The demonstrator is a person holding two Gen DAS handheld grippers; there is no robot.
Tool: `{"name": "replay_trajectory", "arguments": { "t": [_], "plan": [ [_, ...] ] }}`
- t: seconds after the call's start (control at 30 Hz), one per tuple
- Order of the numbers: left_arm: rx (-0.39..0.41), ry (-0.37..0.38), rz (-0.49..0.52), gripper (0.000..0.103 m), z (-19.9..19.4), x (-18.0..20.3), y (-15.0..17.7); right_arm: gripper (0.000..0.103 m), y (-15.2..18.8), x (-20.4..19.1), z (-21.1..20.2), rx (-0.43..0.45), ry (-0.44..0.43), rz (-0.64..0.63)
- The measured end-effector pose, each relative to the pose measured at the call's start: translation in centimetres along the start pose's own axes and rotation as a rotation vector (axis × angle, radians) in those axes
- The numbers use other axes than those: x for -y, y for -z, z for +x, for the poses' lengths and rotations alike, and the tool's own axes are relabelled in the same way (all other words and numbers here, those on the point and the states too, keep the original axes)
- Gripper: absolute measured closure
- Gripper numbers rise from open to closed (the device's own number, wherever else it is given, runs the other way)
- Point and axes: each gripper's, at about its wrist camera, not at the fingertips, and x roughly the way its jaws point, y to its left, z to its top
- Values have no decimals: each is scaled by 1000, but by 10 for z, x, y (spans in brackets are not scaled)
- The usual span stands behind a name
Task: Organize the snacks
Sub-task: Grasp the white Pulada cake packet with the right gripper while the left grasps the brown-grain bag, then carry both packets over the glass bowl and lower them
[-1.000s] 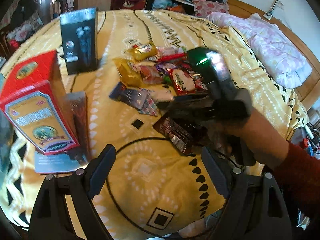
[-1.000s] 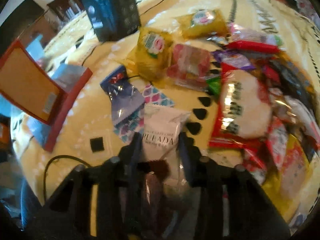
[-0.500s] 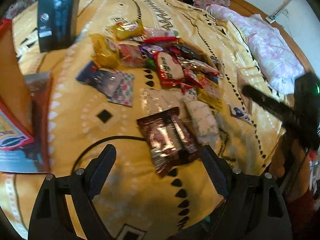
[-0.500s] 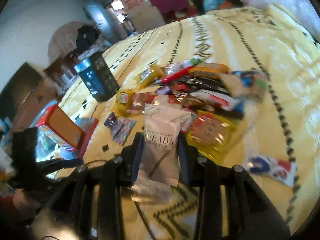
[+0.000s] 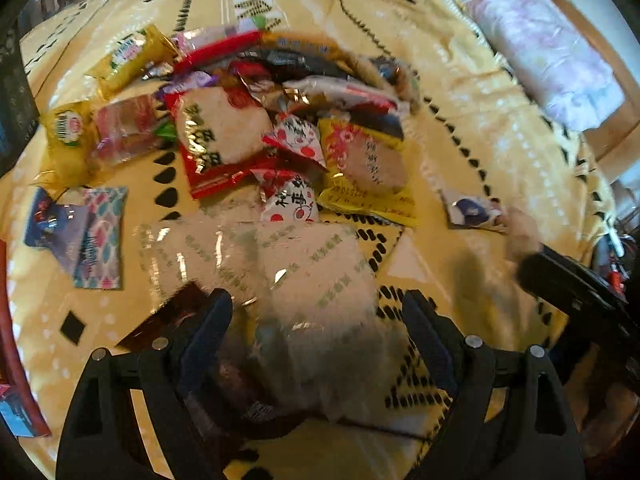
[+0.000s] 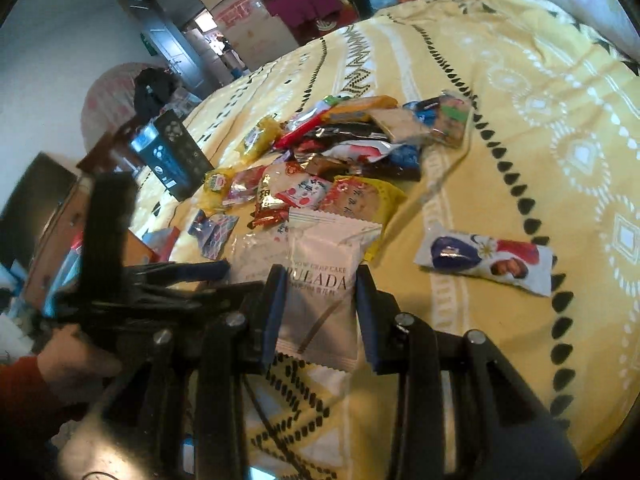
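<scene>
A heap of wrapped snacks (image 5: 280, 120) lies on a yellow patterned bedspread (image 6: 540, 140). My right gripper (image 6: 320, 296) is shut on a white crepe cake packet (image 6: 324, 276) and holds it above the bed. My left gripper (image 5: 320, 320) is open, low over a clear white-printed packet (image 5: 288, 272) and a dark brown packet (image 5: 176, 316) that lie between its fingers. The left gripper also shows at the left of the right wrist view (image 6: 168, 276). A blue, white and red packet (image 6: 484, 260) lies apart on the right.
A black box (image 6: 172, 156) stands at the far left of the heap. A red box edge (image 5: 8, 340) is at the left. A pink-white quilt (image 5: 540, 40) lies at the far right. A door and cartons (image 6: 240, 28) are beyond the bed.
My left gripper has moved forward and down over the clear and brown packets. My right gripper keeps the white packet and has drawn back nearer the left gripper.
</scene>
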Motion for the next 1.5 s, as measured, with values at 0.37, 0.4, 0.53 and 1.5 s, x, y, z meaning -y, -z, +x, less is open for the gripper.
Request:
{"name": "replay_trajectory", "arguments": {
  "t": [0.37, 0.4, 0.53, 1.5],
  "plan": [
    [158, 5, 68, 58, -43, 11, 9, 68, -2, 2, -13, 55, 3, -2],
    [181, 13, 66, 58, -54, 11, 10, 68, -3, 1, -15, 63, 4, -5],
    [252, -29, 80, 58, -83, 16, 9, 68, -7, -7, -20, 83, 8, -20],
    [522, -261, -13, 58, -215, -38, 43, 68, -44, -149, -38, 133, -30, -300]
  ]
}}
